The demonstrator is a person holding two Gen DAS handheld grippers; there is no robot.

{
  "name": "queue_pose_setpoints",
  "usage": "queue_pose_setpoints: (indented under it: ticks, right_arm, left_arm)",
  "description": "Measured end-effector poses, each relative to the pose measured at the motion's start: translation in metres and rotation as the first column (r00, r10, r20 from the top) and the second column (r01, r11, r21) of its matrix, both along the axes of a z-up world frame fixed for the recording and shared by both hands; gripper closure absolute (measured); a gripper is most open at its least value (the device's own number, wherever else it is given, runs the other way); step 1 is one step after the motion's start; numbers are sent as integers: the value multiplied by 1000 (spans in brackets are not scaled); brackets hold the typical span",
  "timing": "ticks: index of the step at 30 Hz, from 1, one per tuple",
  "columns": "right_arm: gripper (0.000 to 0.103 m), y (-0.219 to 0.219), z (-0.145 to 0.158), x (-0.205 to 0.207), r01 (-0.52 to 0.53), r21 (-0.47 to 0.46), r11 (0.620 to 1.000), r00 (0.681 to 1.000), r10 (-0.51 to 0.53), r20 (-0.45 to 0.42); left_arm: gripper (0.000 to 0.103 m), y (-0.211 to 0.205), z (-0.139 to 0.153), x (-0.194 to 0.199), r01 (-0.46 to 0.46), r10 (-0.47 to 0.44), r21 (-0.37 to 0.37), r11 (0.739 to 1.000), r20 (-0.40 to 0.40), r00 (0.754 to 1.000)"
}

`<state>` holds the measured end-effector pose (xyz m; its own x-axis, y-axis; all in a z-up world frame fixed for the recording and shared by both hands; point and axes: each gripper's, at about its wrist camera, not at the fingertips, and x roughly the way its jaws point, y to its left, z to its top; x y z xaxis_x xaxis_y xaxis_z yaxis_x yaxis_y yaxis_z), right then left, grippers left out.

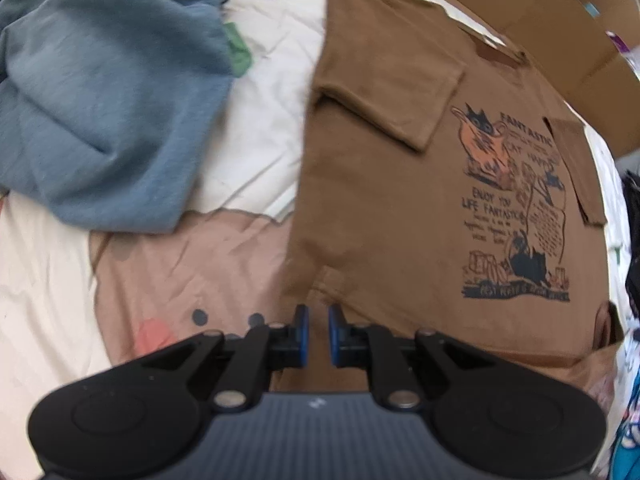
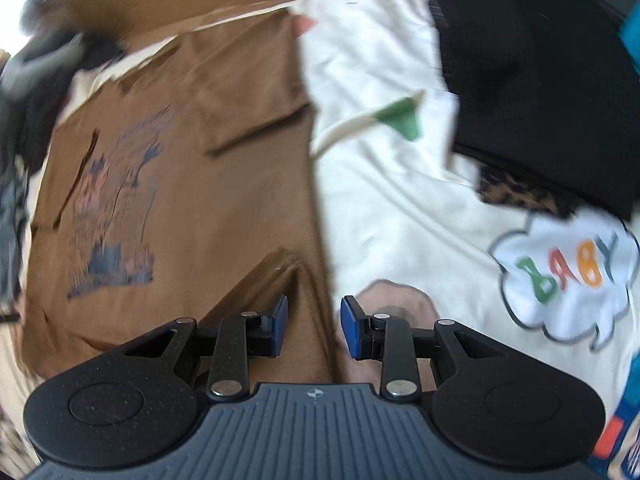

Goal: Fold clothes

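Observation:
A brown T-shirt (image 1: 380,200) with a cat print lies flat on the bed, print side up and both sleeves folded inward. My left gripper (image 1: 318,330) hovers at its near left hem corner, its blue pads a narrow gap apart with nothing clamped between them. In the right wrist view the same brown T-shirt (image 2: 200,200) fills the left half. My right gripper (image 2: 314,324) is open over the shirt's near right edge, with the left pad above brown cloth and the right pad above the sheet. Both views are motion-blurred.
A crumpled blue garment (image 1: 100,100) lies left of the shirt, beside a green scrap (image 1: 238,52). A cardboard box (image 1: 560,20) stands behind it. A black garment (image 2: 540,80) lies at the right, on the white sheet (image 2: 400,208) with its "BABY" cloud print (image 2: 568,272).

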<state>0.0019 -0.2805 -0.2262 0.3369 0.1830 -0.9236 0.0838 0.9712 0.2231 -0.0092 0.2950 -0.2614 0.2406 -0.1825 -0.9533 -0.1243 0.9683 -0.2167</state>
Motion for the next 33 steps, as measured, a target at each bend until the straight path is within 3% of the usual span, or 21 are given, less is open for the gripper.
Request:
queue_pose_setpoints:
  ticks: [3,16,18,21,33]
  right_arm:
    - [70,13,-8,7,-64,-37,997,998,64,6]
    - [69,24,-32,20,-140,-70,988,990,141,10]
    - [66,28,-33,21,-162,-82,983,987,163,11]
    - [65,32,-35,23,-188,-101,977,982,190,10]
    - [65,51,-38,39,-302,-153,941,952,307,10]
  left_arm:
    - [93,-5,-1,-1,51,-51,9,999,27,998]
    - [93,-13,-16,5,162,-167,82,983,59,984]
    - [90,-14,-21,7,171,-177,86,981,56,983]
    - [78,-19,-26,10,196,-202,109,975,53,978]
    - [75,-30,-32,11,259,-272,179,949,51,961]
